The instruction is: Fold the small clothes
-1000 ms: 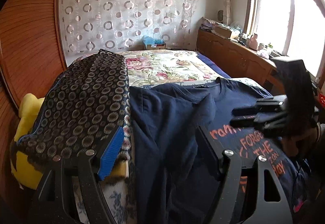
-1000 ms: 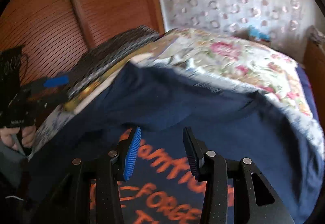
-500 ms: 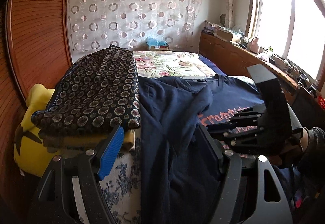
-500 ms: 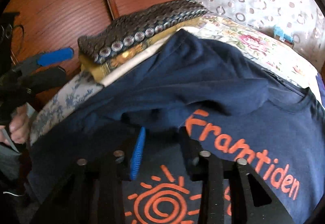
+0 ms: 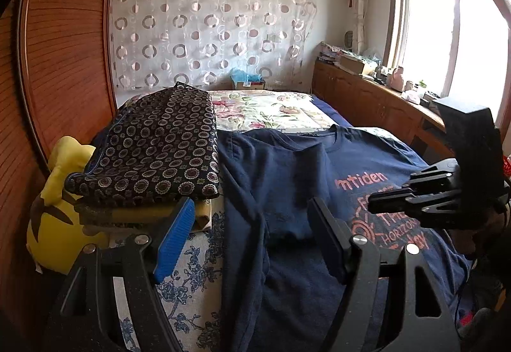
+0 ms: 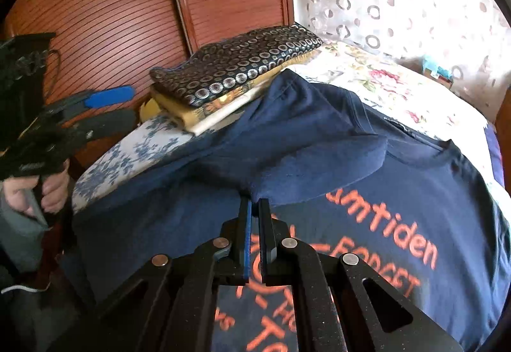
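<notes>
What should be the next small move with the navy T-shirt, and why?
Probably the right tongs should lift the folded-in sleeve they have just closed on and smooth it flatter on the navy T-shirt. The sleeve lies over the orange print, while the left tongs stand open, holding nothing.

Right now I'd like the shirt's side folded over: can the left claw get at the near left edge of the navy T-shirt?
Probably yes: the left claw is open above the navy T-shirt, nothing between.

Black left tool (image 5: 249, 240), one blue ribbed pad, silver screws, grey sleeve (image 6: 19, 224)
</notes>
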